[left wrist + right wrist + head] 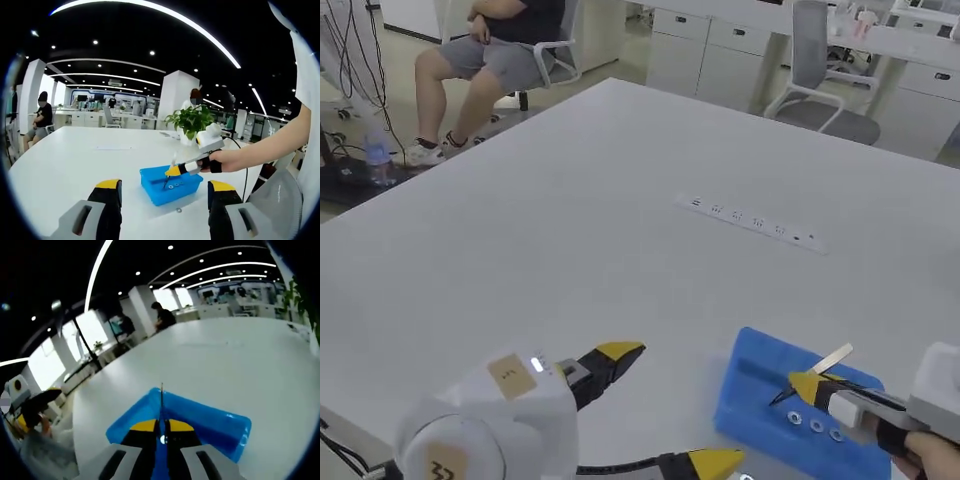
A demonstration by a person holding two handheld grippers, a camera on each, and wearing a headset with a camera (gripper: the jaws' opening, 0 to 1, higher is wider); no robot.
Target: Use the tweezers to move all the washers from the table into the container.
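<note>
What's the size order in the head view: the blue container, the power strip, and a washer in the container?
Largest: blue container.
Next: power strip, though it lies farther off, so that's unsure.
Smallest: washer, clearly.

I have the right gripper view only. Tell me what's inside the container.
Observer: Three washers lie in the container, below the tweezers.
Operator: Report any outside it.
Observer: One loose washer lies on the table, just off the container's wall on the left gripper side.
Operator: Give me that gripper's state.
Observer: Its jaws are open and hold nothing, short of the container.
</note>
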